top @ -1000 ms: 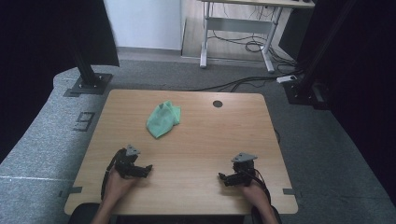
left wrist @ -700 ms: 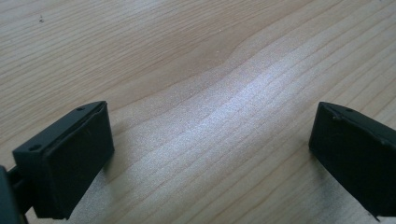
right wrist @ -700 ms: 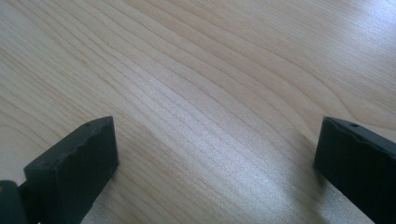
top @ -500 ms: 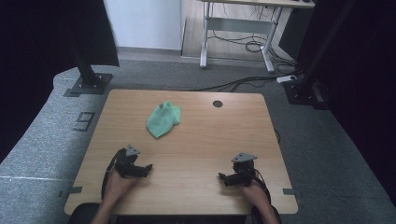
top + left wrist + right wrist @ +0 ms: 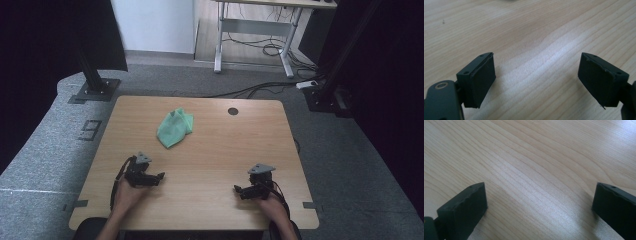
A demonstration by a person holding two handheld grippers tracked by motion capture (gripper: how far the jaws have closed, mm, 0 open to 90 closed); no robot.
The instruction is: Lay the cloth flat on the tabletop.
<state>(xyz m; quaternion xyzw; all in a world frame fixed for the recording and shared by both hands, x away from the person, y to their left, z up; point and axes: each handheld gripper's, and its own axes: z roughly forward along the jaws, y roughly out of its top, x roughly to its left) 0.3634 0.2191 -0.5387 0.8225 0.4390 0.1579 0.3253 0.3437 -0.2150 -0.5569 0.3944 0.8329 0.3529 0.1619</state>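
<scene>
In the left gripper view the left gripper (image 5: 536,75) has its two black jaws spread wide with only bare wood grain between them, and the right gripper (image 5: 539,207) in its own view is spread just as wide and holds nothing. From the high view both grippers rest low on the near part of the wooden table (image 5: 215,150), one in each hand, well apart, their jaws turned inward toward each other. A crumpled green cloth (image 5: 174,128) lies on the far left-centre of the tabletop, well apart from both; its long axis runs diagonally, from near-left to far-right. A round grommet hole (image 5: 233,111) sits near the far edge.
</scene>
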